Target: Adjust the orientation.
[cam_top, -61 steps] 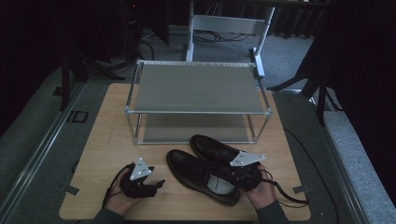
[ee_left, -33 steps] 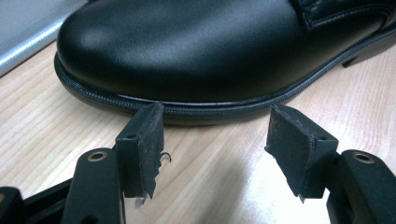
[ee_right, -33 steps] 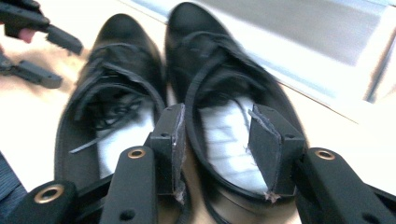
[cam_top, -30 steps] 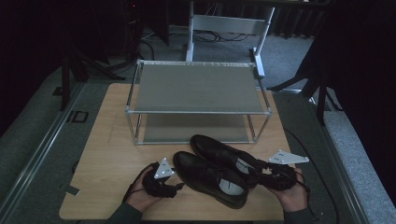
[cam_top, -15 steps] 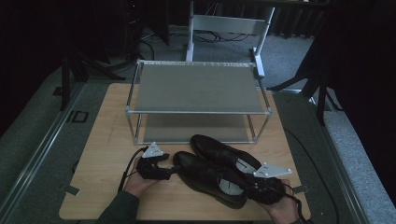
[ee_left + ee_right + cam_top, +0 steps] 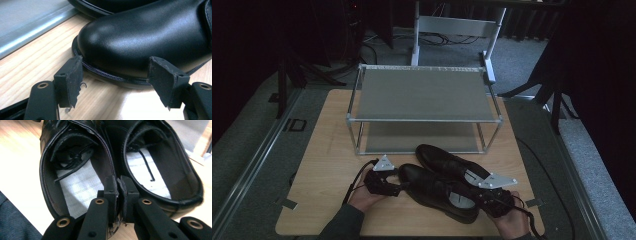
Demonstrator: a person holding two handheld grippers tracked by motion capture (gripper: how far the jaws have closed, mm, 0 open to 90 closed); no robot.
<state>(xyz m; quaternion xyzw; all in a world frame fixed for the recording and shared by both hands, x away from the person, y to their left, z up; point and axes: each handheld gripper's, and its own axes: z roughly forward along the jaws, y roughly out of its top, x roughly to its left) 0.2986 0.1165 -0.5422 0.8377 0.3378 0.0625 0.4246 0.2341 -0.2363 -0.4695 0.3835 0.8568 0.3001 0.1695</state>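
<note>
Two black leather shoes lie side by side on the wooden table (image 6: 322,150), toes to the left: the near shoe (image 6: 432,187) and the far shoe (image 6: 442,160). My left gripper (image 6: 399,189) rests at the near shoe's toe (image 6: 140,37). Its jaws have just been opening and now stand wide, their pads (image 6: 72,82) short of the sole's edge. My right gripper (image 6: 479,196) is at the heels. It has just closed, one jaw inside the near shoe (image 6: 75,187) and one inside the far shoe (image 6: 155,170). This right gripper (image 6: 120,186) pinches their adjoining inner walls together.
A two-tier metal shoe rack (image 6: 422,92) stands on the table just behind the shoes, both shelves bare. A white frame (image 6: 457,25) and dark stands are on the floor beyond. Bare wood lies to the left of my left hand.
My left gripper has slid right to the near shoe's toe. My right gripper has come in from the right to the heels and shut on the shoes' inner walls.
</note>
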